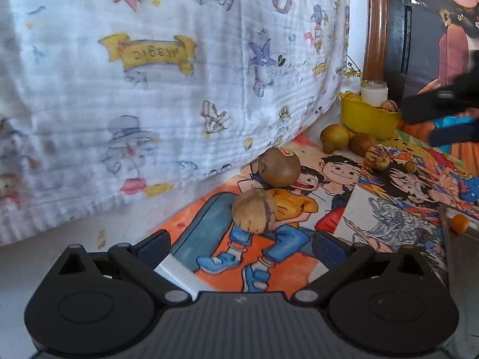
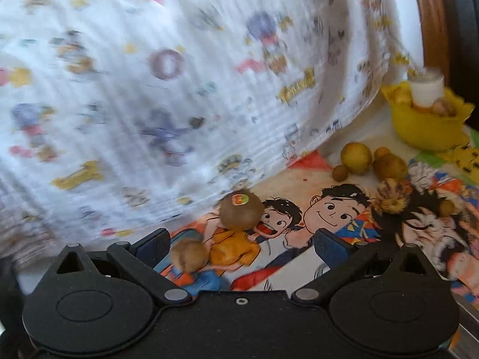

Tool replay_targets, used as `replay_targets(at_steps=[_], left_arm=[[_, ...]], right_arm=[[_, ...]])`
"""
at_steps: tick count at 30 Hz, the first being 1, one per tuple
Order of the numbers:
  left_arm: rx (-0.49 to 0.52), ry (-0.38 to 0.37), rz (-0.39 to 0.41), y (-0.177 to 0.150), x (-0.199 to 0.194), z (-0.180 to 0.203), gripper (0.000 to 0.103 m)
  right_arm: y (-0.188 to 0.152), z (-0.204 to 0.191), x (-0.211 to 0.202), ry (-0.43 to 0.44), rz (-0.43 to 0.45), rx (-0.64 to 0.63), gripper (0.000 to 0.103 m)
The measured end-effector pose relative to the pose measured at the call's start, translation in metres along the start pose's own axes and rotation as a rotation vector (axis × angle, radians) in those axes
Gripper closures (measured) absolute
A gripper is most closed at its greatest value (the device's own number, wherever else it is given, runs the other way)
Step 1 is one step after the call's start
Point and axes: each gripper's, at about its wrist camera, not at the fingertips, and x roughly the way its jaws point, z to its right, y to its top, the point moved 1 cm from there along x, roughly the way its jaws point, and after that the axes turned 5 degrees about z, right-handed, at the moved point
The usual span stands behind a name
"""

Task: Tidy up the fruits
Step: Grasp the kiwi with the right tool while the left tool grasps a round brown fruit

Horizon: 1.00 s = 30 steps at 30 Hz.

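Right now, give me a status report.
Left gripper and right gripper open, empty. Two brown fruits loose ahead; more beside bowl. Cloth hangs close on the left.

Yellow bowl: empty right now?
No. In the right wrist view the yellow bowl already holds several pale round fruits that show above its rim.

A home, likely a child's room. A white quilted blanket printed with cartoon animals and a "magic" ribbon hangs across the view from nine to twelve o'clock. The bench wears a bright cartoon mat showing grinning boys and anime figures. At one o'clock stand a yellow bowl holding fruit, a white jar and a brown wooden frame.
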Motion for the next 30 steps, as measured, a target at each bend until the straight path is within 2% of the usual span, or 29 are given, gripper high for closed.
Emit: replay_targets(at_steps=[5,13,17,20,24,30], left_arm=[[-0.014,0.006,0.0,0.002,0.018,0.0,0.001],[-0.064,-0.012,-0.021,0.006,0.047,0.001,0.002],[-0.077,-0.029,-0.013,0.006,0.056,0.001,0.013],[-0.078,-0.021,0.001,0.007,0.061,0.002,0.02],[-0.09,-0.031,0.007,0.009,0.067,0.002,0.024],[-0.126,-0.023,-0.024,0.009,0.078,0.003,0.034]], right_arm=[[-0.001,0.018,0.051,0.024,-0.055,0.132,0.002],[-0.001,0.023,0.114,0.033,-0.067,0.117,0.008],[-0.001,0.024,0.131,0.061,-0.064,0.133,0.009],[-0.002,0.022,0.141,0.075,-0.075,0.119,0.013],[-0.004,0.022,0.152,0.072,-0.083,0.111,0.017],[-0.006,0.016,0.164,0.055,-0.074,0.072,0.017]])
